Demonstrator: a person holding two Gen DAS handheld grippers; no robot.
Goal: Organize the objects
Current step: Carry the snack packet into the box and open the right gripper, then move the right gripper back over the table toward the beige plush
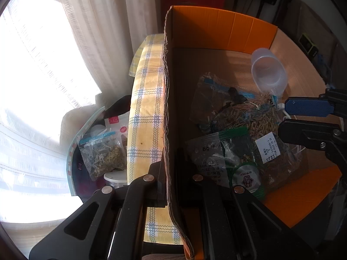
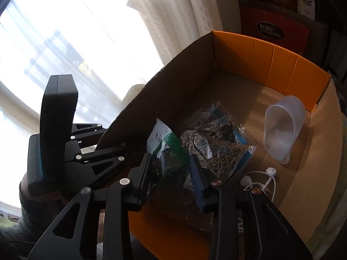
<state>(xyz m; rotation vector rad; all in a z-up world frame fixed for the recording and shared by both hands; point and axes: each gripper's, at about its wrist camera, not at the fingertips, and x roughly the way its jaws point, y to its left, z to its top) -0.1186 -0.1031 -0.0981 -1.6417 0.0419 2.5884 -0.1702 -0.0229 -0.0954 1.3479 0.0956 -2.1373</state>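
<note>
An open cardboard box [image 1: 216, 30] with orange inner flaps holds several clear bags of dried herbs and tea [image 1: 245, 117], a clear plastic cup [image 1: 269, 71] lying on its side, and white earphones [image 2: 264, 177]. My left gripper [image 1: 171, 175] is shut on the box's left cardboard wall [image 1: 167, 108], one finger on each side. My right gripper [image 2: 171, 173] is inside the box [image 2: 271, 58], its fingers around a green-edged bag of dark leaves [image 2: 169, 158]. The right gripper also shows in the left wrist view [image 1: 303, 117] at the right edge.
The box sits on a table with a yellow plaid cloth [image 1: 145, 108]. Left of the table, lower down, a container holds another herb bag [image 1: 102, 156] and packets. White curtains and a bright window fill the left. Dark boxes [image 2: 273, 28] stand behind the box.
</note>
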